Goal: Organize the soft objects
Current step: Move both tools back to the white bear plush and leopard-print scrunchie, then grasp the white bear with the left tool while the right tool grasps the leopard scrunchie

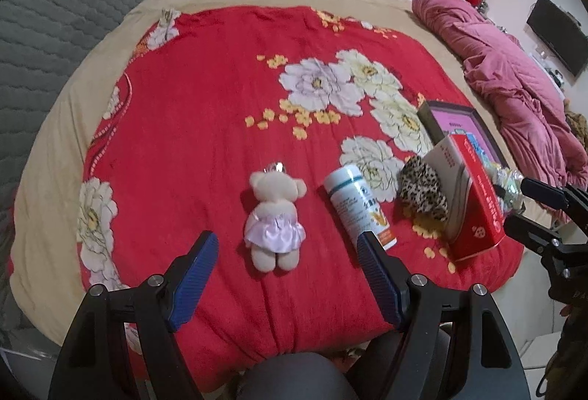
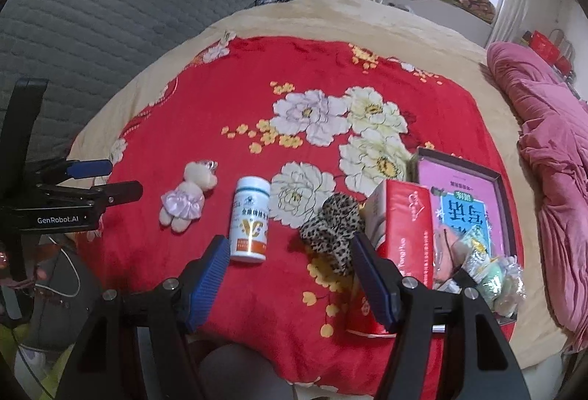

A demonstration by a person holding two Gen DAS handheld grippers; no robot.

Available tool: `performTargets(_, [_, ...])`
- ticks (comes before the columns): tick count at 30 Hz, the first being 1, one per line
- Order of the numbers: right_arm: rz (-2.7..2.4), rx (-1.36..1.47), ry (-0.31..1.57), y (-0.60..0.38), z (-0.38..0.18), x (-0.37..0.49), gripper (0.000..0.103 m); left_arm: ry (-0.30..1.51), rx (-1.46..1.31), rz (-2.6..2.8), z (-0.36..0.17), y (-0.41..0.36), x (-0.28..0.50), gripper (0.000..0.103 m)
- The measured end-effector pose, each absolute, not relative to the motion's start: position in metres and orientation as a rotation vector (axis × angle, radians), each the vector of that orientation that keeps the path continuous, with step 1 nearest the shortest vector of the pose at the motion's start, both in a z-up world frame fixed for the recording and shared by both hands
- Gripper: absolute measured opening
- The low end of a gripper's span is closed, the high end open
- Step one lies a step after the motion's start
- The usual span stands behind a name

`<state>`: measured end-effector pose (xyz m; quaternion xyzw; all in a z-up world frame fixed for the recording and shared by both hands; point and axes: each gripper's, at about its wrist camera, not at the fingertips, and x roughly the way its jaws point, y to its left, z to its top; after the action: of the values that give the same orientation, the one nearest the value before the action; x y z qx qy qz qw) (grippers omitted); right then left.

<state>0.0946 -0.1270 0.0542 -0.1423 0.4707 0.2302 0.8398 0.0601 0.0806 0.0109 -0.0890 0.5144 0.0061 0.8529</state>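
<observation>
Taking the white bottle [image 1: 358,207] as landmark: the plush bear [image 1: 273,218] lies just left of it, long axis running away from the left gripper [image 1: 288,255], whose wide-open, empty jaws already straddle its line. Right of the bottle, the leopard scrunchie [image 2: 330,229] sits ahead of the right gripper [image 2: 290,258], which is also open and empty and is the nearer one.

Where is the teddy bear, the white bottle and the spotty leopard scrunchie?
teddy bear [image 1: 275,222], left wrist view, on its pink satin dress.
white bottle [image 2: 250,220], right wrist view, on the label in the middle of its side.
leopard scrunchie [image 2: 330,229], right wrist view, on the bunched fabric at its middle.
</observation>
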Motion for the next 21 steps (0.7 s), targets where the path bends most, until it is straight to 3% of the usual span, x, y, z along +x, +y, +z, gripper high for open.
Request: performTargets(21, [0.401,-0.622,1.101,-0.091,-0.077,0.154,0.068,1.261,-0.171,0.061,-0.089,0.093,0.118,0.079])
